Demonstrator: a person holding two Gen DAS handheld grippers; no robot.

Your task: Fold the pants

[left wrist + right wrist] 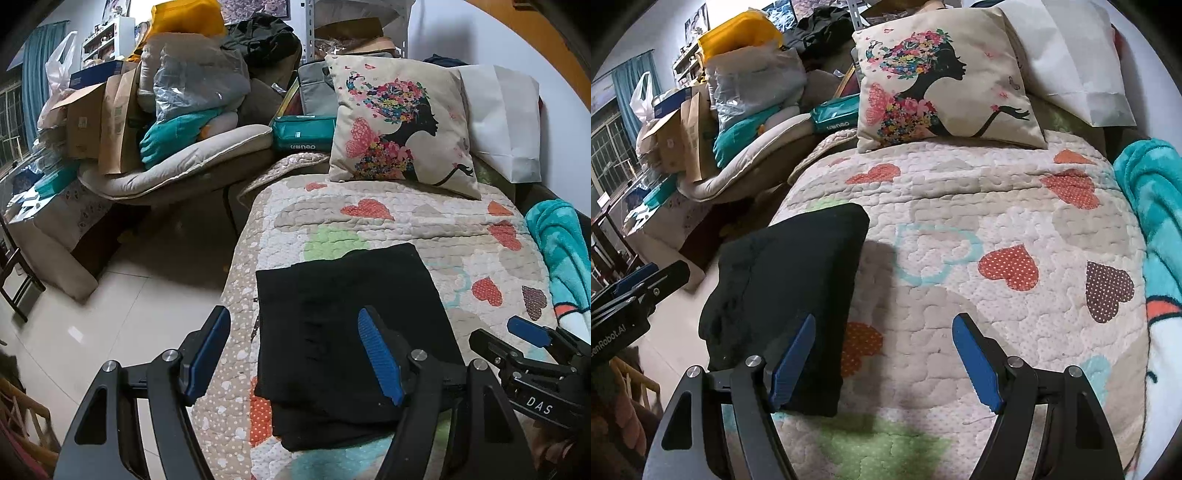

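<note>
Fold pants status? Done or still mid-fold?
Looks done: the black pants lie as a compact layered rectangle on the heart-print quilt. In hand: nothing; left gripper and right gripper are both open, holding no fabric. Left: at most squaring the offset bottom layer.

Pants [343, 332] folded flat on quilt [424, 229], near its left edge. Pillow [402, 122] behind them at far end of quilt, paper bag [502, 118] just right of pillow. Blanket [561, 251] along quilt's right side. Armchair [177, 173] left of bed, piled with bags and boxes. Left gripper [295, 354] above pants, right gripper [882, 362] above quilt just right of them.
</note>
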